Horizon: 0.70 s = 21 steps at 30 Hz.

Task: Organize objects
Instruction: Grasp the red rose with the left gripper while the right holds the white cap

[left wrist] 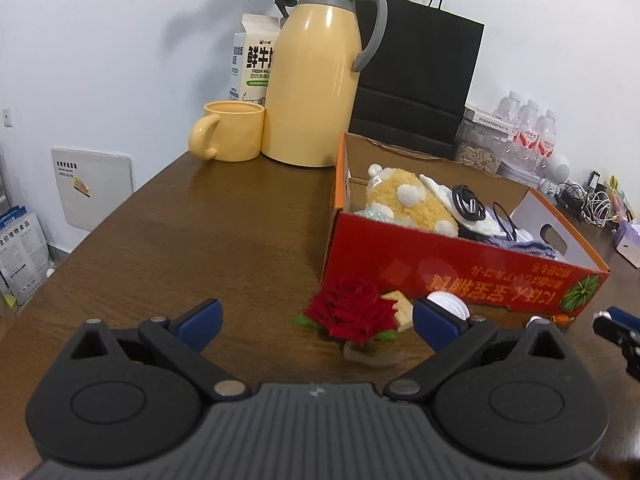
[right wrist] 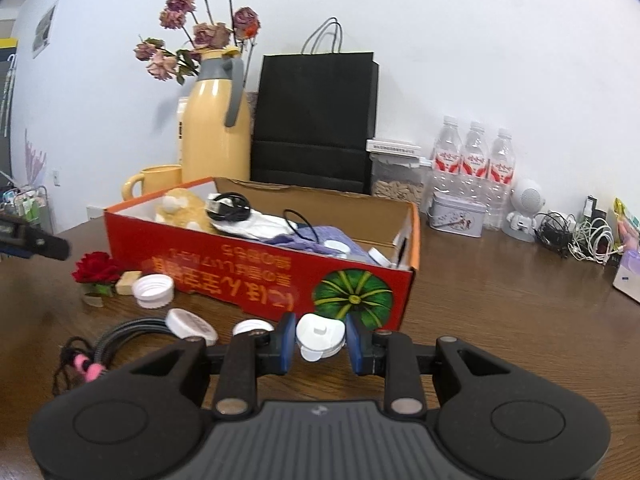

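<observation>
Wooden table (right wrist: 500,304), red box (right wrist: 248,276) lengthwise left-right

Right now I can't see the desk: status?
Left tool open above rose. Right tool shut on white cap. Red box ahead, nothing blocking.

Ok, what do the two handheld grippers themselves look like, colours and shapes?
Both match: the left gripper and right gripper have black linkage arms with silver pivot pins, round black side housings, a ribbed grey centre plate and blue pads on the fingers. No hands, sleeves or cables show.

Red box (right wrist: 256,276) with green melon print, crimson rose (left wrist: 350,310), yellow jug (left wrist: 312,80), black bag (right wrist: 316,120).
</observation>
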Tool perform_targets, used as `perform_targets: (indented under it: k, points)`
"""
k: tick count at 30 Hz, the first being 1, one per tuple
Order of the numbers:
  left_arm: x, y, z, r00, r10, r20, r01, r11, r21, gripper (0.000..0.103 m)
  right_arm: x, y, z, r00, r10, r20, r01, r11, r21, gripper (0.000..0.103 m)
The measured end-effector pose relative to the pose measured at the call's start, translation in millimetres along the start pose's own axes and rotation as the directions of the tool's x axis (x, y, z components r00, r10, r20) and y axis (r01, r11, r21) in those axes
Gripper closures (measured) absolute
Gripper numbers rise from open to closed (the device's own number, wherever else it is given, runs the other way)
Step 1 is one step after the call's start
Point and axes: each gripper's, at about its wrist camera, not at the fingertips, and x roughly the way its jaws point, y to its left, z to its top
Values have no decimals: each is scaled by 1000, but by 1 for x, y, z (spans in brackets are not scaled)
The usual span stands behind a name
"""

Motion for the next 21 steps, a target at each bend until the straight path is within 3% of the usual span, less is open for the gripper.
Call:
perform_targets:
  k: [6, 8, 11, 13, 16, 21]
  points:
    - [27, -7, 10, 1000, -22, -17, 22, 1000, -5, 0, -3, 11, 0, 1000, 16, 10, -16, 1000, -13, 77]
    - [34, -10, 10, 999, -32, -18, 32, 999, -11, 4, -3, 13, 0, 1000, 19, 10, -19, 1000, -13, 77]
    - [42, -12, 6, 998, -49, -40, 49, 999, -21, 28, -3, 14, 0, 1000, 20, 8, -20, 1000, -11, 77]
    - [46, -11, 3, 996, -66, -59, 65, 997, -30, 57, -2, 14, 1, 1000, 21, 6, -21, 1000, -9, 77]
    - [42, -8, 1, 995, -92, -35, 91, 995, -47, 67, -2, 14, 1, 1000, 21, 6, -21, 1000, -9, 77]
    - [33, -3, -1, 995, -99, 11, 99, 993, -69, 70, -2, 14, 0, 1000, 17, 12, -17, 1000, -10, 77]
